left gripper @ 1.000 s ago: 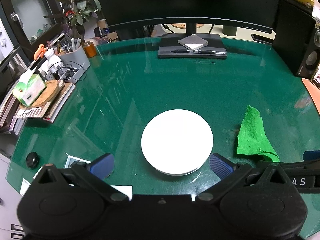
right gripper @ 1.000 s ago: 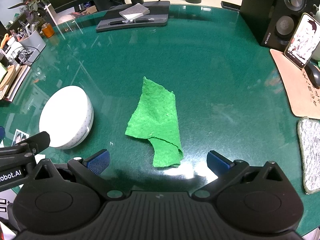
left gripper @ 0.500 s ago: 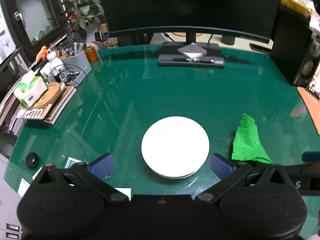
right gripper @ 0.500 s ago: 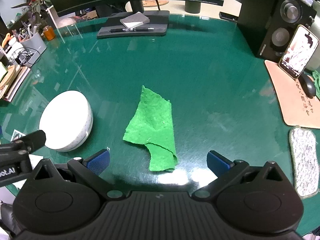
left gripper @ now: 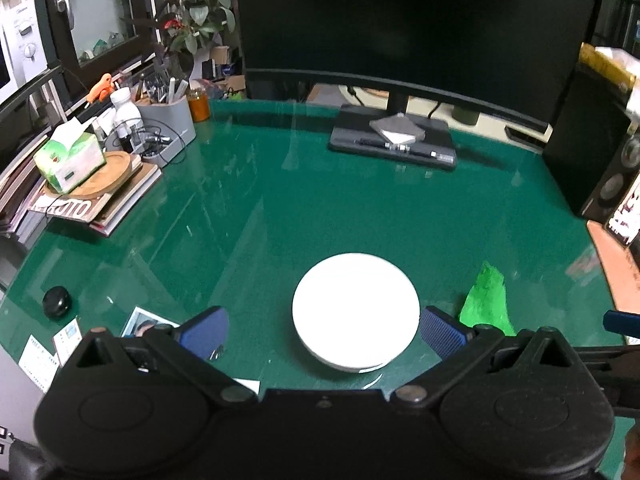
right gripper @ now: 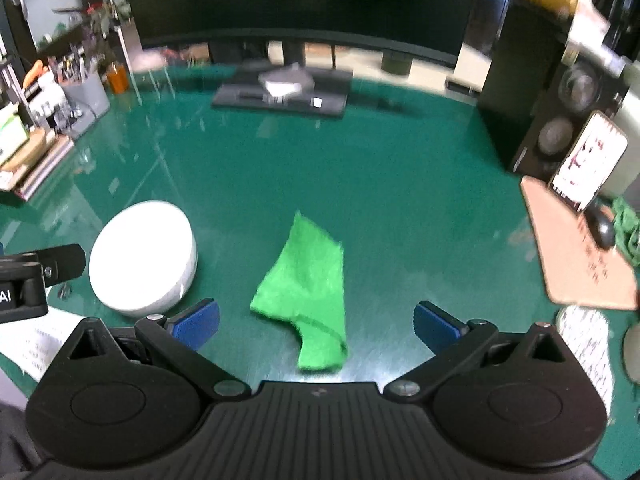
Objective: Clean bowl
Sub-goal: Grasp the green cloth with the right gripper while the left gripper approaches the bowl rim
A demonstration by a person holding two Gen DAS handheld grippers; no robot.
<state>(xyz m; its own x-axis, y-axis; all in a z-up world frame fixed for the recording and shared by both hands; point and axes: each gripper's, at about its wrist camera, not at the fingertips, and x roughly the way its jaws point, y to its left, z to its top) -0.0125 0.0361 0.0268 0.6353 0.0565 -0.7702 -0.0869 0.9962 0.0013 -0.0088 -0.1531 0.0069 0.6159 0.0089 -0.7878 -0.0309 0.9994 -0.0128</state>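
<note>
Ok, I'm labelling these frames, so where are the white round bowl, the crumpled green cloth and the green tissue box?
white round bowl [left gripper: 355, 309], left wrist view, centre of its top face
crumpled green cloth [right gripper: 308, 276], right wrist view, middle
green tissue box [left gripper: 72, 160], left wrist view, front side

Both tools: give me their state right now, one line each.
Left tool: open, empty, lined up with the white bowl.
Right tool: open, empty, lined up with the green cloth.

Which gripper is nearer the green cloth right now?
Right. The right gripper hangs open just above the green cloth; the left gripper is open over the white bowl, beside the cloth.
</note>
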